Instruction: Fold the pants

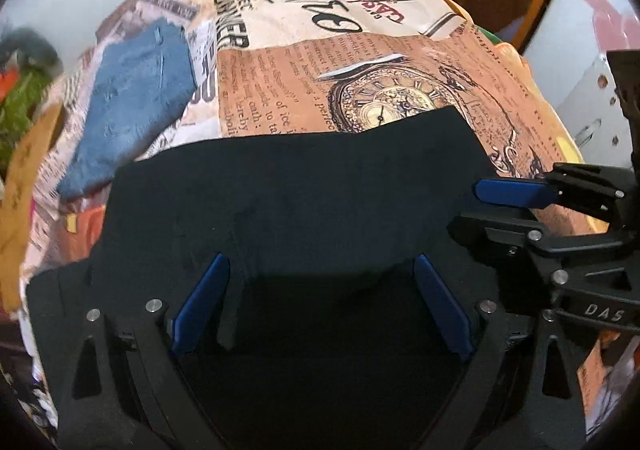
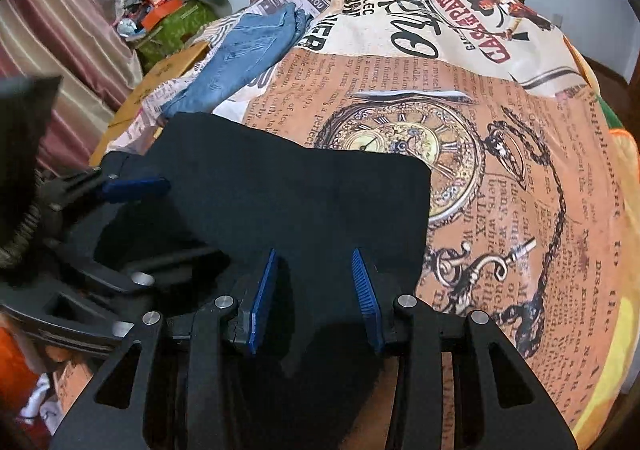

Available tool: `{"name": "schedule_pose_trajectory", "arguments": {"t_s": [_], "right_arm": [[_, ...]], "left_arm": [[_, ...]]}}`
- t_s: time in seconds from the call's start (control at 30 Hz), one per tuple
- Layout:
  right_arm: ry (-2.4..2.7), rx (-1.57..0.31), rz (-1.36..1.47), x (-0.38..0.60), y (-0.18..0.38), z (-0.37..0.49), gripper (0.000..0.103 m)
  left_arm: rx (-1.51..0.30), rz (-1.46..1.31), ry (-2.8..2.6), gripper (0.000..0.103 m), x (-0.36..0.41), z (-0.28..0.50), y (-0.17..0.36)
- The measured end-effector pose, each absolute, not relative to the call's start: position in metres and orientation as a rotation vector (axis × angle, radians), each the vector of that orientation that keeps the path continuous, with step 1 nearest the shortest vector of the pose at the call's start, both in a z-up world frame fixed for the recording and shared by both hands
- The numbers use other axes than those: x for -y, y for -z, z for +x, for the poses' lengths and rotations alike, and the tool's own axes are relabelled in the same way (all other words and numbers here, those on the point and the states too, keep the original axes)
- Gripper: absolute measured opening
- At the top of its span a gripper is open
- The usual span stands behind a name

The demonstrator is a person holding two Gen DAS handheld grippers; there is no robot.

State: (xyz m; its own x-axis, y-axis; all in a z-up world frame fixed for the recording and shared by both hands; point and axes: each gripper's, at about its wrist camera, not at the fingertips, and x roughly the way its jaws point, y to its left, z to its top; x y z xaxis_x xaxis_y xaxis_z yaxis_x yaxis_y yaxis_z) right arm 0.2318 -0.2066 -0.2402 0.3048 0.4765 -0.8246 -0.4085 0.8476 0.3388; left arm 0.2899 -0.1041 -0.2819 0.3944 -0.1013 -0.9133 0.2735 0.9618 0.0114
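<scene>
- We'd lower both held corners evenly so the black pants (image 1: 304,186) land edge on edge over the printed tablecloth (image 1: 400,62).
- Pants drape forward from both tools, beside folded jeans (image 2: 244,58).
- Left gripper (image 1: 320,306) wide, cloth against one pad; grip uncertain.
- Right gripper (image 2: 316,298) part-open; grip unclear.

Each gripper is built of matte black plastic linkage arms with triangular cut-outs, joined by round silver pins. The left gripper (image 1: 320,266) is fitted with smooth blue pads on its fingers (image 1: 200,302). The right gripper (image 2: 316,262) is fitted with ribbed blue pads; white letters "DAS" are printed on its body.
</scene>
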Motion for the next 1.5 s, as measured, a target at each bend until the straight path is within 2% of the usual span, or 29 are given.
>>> {"name": "schedule_pose_trajectory", "arguments": {"t_s": [0.33, 0.5, 0.63, 0.87, 1.0, 1.27, 1.5], "right_arm": [[-0.561, -1.105, 0.018, 0.222, 0.233, 0.193, 0.036], [-0.52, -1.111, 0.032, 0.231, 0.229, 0.18, 0.042], [-0.502, -1.12, 0.101, 0.24, 0.227, 0.175, 0.042], [-0.49, -1.048, 0.118, 0.236, 0.202, 0.166, 0.042], [-0.505, -0.992, 0.095, 0.226, 0.184, 0.163, 0.047], [-0.561, -0.91, 0.082, 0.199, 0.158, 0.161, 0.048], [-0.609, -0.883, 0.042, 0.165, 0.156, 0.162, 0.054]], "left_arm": [[-1.121, 0.176, 0.219, 0.096, 0.095, 0.265, 0.276], [-1.123, 0.096, 0.184, 0.099, 0.078, 0.251, 0.275], [-1.105, 0.071, 0.165, 0.099, 0.069, 0.239, 0.27], [-1.055, 0.073, 0.071, 0.098, 0.05, 0.221, 0.254], [-0.986, 0.093, -0.021, 0.098, 0.023, 0.209, 0.233], [-0.882, -0.01, -0.221, 0.099, -0.066, 0.181, 0.196], [-0.914, -0.103, -0.337, 0.099, -0.135, 0.152, 0.21]]}}
